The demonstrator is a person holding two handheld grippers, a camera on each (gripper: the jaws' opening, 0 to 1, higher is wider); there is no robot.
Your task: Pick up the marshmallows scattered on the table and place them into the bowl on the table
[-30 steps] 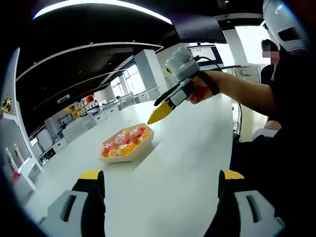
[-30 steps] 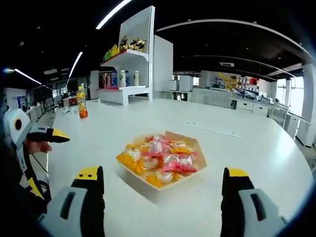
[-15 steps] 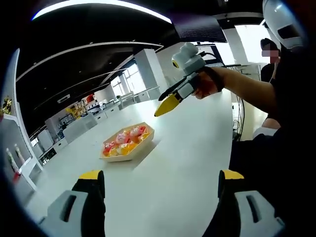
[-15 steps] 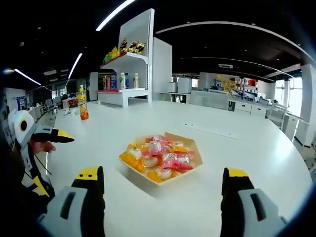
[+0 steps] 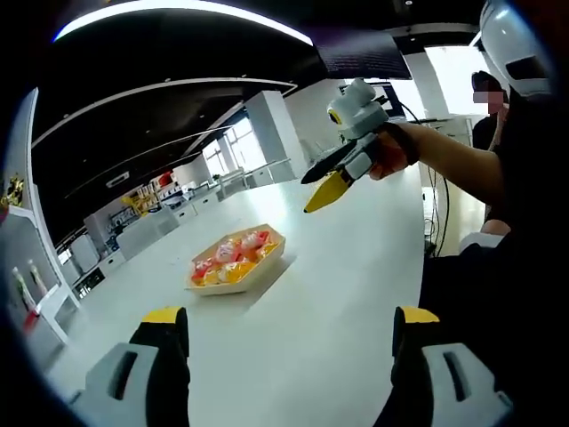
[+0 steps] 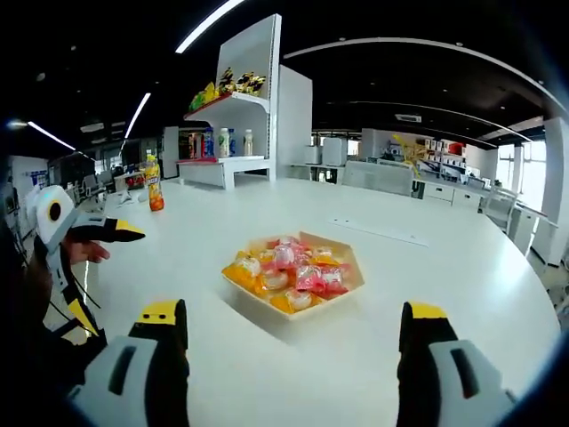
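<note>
The bowl [image 6: 293, 283] of marshmallows [image 6: 286, 272] sat mid-desk [image 6: 462, 267], at twelve o'clock from the right tongs [image 6: 293, 356]. Both tongs gaped wide and empty, the left tongs [image 5: 292, 356] too, held back above the desk, likely because no loose sweets remained.

Bare table [image 6: 427, 267] surrounds the bowl [image 6: 293, 307] of marshmallows [image 6: 289, 276]; a bottle [image 6: 154, 184] stands well apart.

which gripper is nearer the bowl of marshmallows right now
Hard to call; probably the right. In the left gripper view the right gripper hangs above the table just past the bowl. The left gripper is held off beside the table edge, apart from the bowl.
</note>
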